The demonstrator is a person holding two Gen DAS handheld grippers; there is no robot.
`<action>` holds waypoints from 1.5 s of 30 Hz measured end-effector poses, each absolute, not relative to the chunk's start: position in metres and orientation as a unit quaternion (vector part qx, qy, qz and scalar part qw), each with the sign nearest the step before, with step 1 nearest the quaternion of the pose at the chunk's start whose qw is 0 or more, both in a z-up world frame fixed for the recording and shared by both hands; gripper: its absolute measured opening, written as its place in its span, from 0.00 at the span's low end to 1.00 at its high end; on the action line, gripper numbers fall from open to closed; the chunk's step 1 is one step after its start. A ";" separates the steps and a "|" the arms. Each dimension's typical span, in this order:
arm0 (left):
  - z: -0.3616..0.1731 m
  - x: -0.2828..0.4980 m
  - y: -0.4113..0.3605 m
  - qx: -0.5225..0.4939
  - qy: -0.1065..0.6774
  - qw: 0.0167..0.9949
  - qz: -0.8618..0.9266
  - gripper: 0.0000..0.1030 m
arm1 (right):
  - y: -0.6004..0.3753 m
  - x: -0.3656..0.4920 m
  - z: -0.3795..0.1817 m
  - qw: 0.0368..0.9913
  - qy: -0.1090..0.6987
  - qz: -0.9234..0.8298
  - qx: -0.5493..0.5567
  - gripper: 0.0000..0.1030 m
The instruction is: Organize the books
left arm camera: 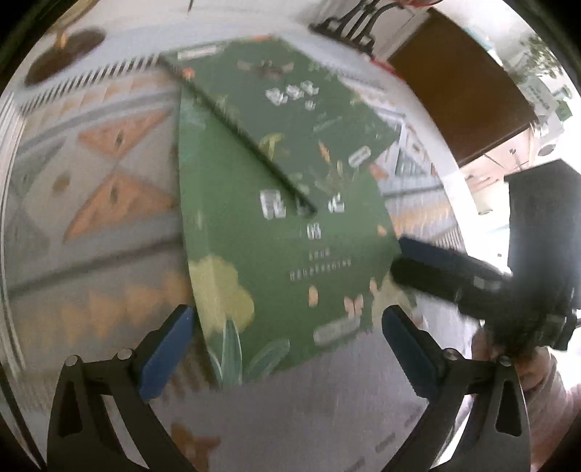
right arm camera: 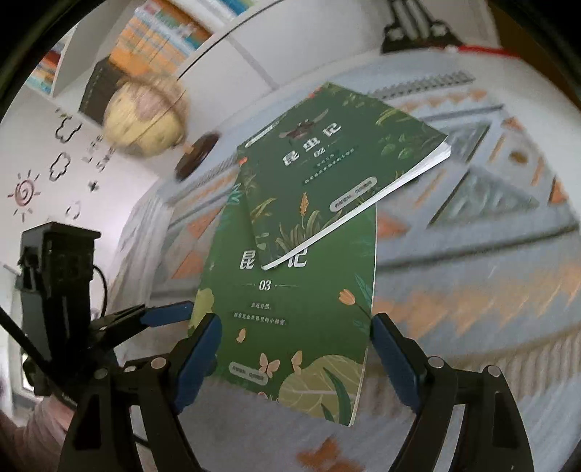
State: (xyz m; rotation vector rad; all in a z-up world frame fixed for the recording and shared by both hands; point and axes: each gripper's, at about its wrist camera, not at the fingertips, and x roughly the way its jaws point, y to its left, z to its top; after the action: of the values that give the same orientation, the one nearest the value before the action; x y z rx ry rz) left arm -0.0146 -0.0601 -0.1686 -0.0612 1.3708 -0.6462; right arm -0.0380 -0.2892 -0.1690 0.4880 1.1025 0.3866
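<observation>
Fingers of both grippers are standing spread wide, gripping nothing, over two green books.

Blue pads of the left gripper are flanking the near end of the lower book without pressing it, and those of the right gripper are doing likewise in the right wrist view, where that cover is reading 03. Lying askew across its far end, toward the upper centre of each frame, is the upper book, marked 02, its white page edge showing. Both are resting on a patterned cloth of orange triangles and grey bands. Further out, a globe is sitting at upper left before a bookshelf.
</observation>
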 end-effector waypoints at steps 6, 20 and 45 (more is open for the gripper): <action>-0.138 0.018 -0.060 -0.045 0.562 0.788 -0.247 0.96 | -0.308 -0.024 -0.143 0.850 0.465 0.149 0.196 0.74; -0.159 0.086 -0.087 -0.112 0.565 0.805 -0.145 0.96 | -0.350 0.088 -0.141 0.900 0.401 0.138 0.102 0.74; -0.148 0.082 -0.079 -0.098 0.550 0.821 -0.118 0.61 | -0.308 0.086 -0.172 0.808 0.455 0.311 0.207 0.52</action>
State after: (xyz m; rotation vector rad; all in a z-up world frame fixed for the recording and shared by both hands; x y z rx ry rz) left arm 0.0815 -0.0786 -0.1484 -0.2095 1.1705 -0.2519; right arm 0.0859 -0.3081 -0.1722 0.4433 0.9729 0.6640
